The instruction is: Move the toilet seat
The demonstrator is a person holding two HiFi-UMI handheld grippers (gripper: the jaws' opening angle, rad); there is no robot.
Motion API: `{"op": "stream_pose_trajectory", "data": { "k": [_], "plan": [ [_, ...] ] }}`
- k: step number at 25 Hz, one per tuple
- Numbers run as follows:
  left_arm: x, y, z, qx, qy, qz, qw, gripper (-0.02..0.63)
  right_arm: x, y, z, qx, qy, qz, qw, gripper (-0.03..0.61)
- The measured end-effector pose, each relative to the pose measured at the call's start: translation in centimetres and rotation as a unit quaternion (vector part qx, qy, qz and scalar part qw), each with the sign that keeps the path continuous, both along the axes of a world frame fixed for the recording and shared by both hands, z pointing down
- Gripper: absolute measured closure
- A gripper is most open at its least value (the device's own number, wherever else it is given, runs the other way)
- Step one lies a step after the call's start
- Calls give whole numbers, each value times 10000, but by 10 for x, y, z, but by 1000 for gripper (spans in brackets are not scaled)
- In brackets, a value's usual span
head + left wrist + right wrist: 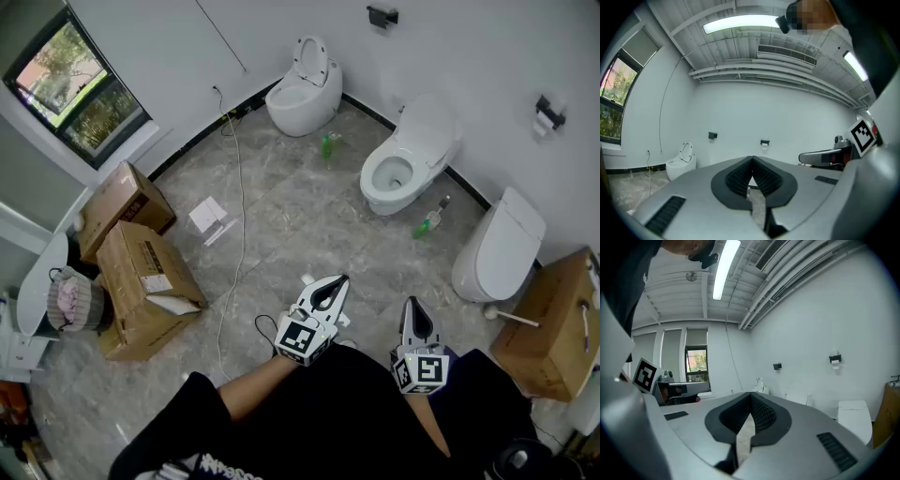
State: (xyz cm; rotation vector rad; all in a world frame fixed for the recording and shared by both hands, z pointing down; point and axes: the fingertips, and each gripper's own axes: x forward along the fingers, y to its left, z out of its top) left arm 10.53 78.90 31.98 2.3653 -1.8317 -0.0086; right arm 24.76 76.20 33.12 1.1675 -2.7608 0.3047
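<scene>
head view is showing both claws hanging close to the person's body, well short of any toilet. the left gripper [339, 279] is pressing its jaws fully together on nothing, and the right gripper [413, 302] is doing the same. each gripper view is showing the ribbed pads meeting with nothing between them.

past them a cable [239, 216] is trailing across the grey floor [291, 211]. the nearest toilet [502, 246], off to the right, is sitting with its lid down. the middle toilet [403, 164] is standing further on with its bowl uncovered and its lid tipped back. the far toilet [302, 98] is holding its toilet seat [311, 58] raised upright.

i am judging that the task is not yet getting under way. nothing is being touched, and i cannot tell which seat is meant. the approach, the grip and the move itself are all remaining.

white print on the black sleeve [202, 464] is running off the bottom edge, too small to read. the cubes on the claws are carrying only square markers. a pale label on the near cardboard box [141, 281] is showing print too small to read. no brand is showing on any toilet.
</scene>
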Motion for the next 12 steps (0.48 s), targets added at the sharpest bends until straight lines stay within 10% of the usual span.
{"op": "stream_pose_trajectory", "data": {
  "k": [12],
  "plan": [
    [-49, 0, 13, -162, -125, -631, 9978, 600, -1, -31, 11, -112, -323, -132, 9993, 548]
  ]
}}
